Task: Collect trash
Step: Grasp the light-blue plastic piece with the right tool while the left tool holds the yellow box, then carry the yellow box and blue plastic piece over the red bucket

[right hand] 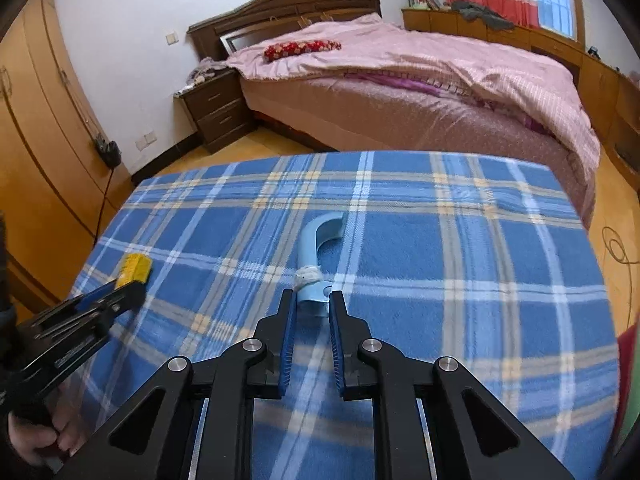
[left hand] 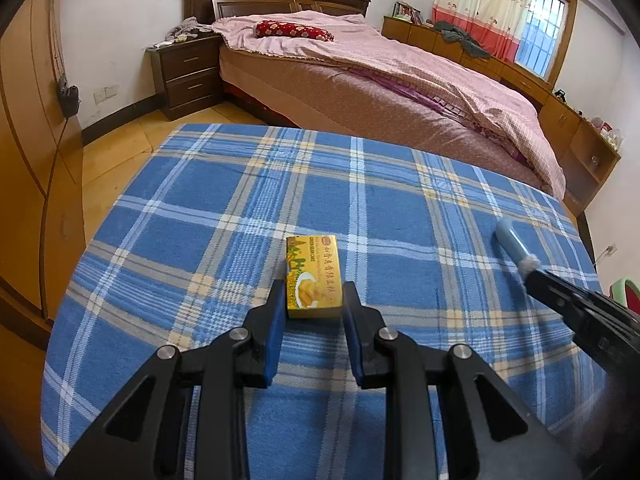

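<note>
A small yellow cake box point(left hand: 313, 276) lies on the blue plaid cloth point(left hand: 200, 200). My left gripper point(left hand: 313, 292) has its jaws on both sides of the box's near end, touching its sides. The box also shows in the right wrist view point(right hand: 134, 267), with the left gripper point(right hand: 120, 292) at it. A light blue curved plastic handle point(right hand: 318, 252) with a grey lint tuft lies on the cloth. My right gripper point(right hand: 313, 300) is closed on its near end. In the left wrist view the handle point(left hand: 512, 242) sticks out of the right gripper point(left hand: 532, 276).
The plaid cloth point(right hand: 440, 260) covers a table. Beyond it stands a bed with a pink quilt point(left hand: 400, 72), a dark nightstand point(left hand: 188, 72), wooden wardrobes point(left hand: 28, 140) on the left and low cabinets point(left hand: 580, 136) under the window on the right.
</note>
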A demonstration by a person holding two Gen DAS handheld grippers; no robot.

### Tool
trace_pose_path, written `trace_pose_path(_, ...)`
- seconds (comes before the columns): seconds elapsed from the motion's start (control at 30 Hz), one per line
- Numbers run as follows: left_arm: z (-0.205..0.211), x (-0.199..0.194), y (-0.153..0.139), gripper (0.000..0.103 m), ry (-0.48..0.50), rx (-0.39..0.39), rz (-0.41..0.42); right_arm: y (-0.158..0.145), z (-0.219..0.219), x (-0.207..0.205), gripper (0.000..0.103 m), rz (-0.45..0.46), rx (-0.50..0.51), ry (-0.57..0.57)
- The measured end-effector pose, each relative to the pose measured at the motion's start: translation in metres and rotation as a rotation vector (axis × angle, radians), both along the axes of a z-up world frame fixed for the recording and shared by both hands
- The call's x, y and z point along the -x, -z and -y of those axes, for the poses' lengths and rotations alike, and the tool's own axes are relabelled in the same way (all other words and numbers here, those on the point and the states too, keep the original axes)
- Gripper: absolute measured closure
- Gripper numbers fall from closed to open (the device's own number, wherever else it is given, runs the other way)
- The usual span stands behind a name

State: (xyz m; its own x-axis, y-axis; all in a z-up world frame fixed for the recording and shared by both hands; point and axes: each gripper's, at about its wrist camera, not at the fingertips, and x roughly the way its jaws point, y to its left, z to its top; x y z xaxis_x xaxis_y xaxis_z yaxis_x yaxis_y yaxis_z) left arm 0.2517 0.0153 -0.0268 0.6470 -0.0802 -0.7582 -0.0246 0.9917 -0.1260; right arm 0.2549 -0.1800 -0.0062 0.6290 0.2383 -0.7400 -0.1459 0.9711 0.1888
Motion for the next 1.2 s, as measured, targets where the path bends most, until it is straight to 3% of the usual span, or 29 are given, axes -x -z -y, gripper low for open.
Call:
trace_pose_path(0.53,0.011,0.009,-0.011,0.076,0.04,0.006,0.045,-0.056,0.043,0.13,0.087,0.166,-0.055,0.112)
trace_pose_path(0.83,0.032,0.022,-0.02,0.076,0.103,-0.006,0.072,-0.069,0.085,0.197,0.087,0.231,-0.026,0.291)
trace_pose_path(1.2,0.079,0.068,-0.054,0.076,0.246,0.021,0.093,-0.069,0.155,0.255,0.087,0.245,-0.079,0.503)
